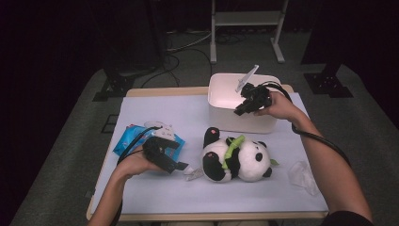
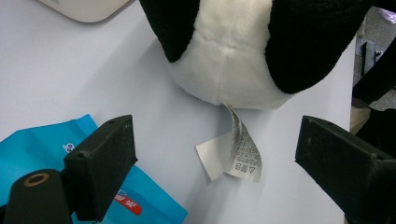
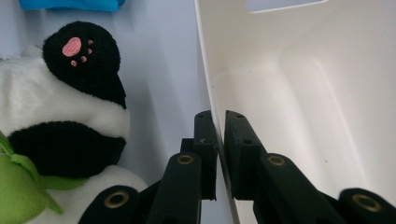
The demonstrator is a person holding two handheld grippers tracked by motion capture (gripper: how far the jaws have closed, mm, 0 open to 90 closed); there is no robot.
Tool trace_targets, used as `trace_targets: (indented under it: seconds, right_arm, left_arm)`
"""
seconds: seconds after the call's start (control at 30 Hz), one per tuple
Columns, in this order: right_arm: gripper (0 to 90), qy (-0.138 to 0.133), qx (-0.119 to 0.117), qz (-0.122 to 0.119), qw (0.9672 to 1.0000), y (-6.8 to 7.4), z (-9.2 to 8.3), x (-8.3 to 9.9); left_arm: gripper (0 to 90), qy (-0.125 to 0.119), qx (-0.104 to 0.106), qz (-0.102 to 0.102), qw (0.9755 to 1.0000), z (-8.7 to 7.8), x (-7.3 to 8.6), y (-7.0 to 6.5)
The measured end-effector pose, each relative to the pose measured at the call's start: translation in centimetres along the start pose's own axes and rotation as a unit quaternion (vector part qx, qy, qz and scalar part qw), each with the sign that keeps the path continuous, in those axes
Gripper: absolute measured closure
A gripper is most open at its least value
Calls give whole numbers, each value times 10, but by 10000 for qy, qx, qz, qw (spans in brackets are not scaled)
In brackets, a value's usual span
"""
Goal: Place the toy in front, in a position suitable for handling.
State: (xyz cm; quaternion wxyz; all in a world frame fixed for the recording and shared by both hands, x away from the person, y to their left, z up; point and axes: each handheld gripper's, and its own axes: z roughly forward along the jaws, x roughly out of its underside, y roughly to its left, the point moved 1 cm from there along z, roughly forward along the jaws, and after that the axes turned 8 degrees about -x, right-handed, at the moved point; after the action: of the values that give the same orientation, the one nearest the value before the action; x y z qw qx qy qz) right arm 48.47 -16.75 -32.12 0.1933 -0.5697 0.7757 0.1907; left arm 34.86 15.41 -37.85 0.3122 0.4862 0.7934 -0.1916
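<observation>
**Bin wall pinched, panda being lined up**

The white bin's [image 1: 242,109] near wall is being clamped by the right gripper [image 3: 219,140]. In front of the bin, the panda [image 1: 235,157] is lying lengthwise; the left gripper [image 2: 215,154], jaws apart, is being aimed at its tagged base, nearer

two chunky matte-black handheld grippers [image 1: 165,157] [image 1: 249,101] sporting squared foam-like jaw pads, brass-coloured rivet rings showing at the jaw pivots, black cables trailing off each, grey three-cornered plate [image 1: 247,77] sticking up on the right one, bare forearms, dark sleeve edge peeking in
</observation>
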Motion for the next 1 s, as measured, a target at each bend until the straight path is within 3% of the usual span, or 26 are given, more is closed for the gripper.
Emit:
trace_targets:
  seconds: [1.0]
  right_arm:
    - [855,-3,-247,-392,9989,42,-1,6]
  left_arm:
    - [114,91,29,55,9999,0,0,-2]
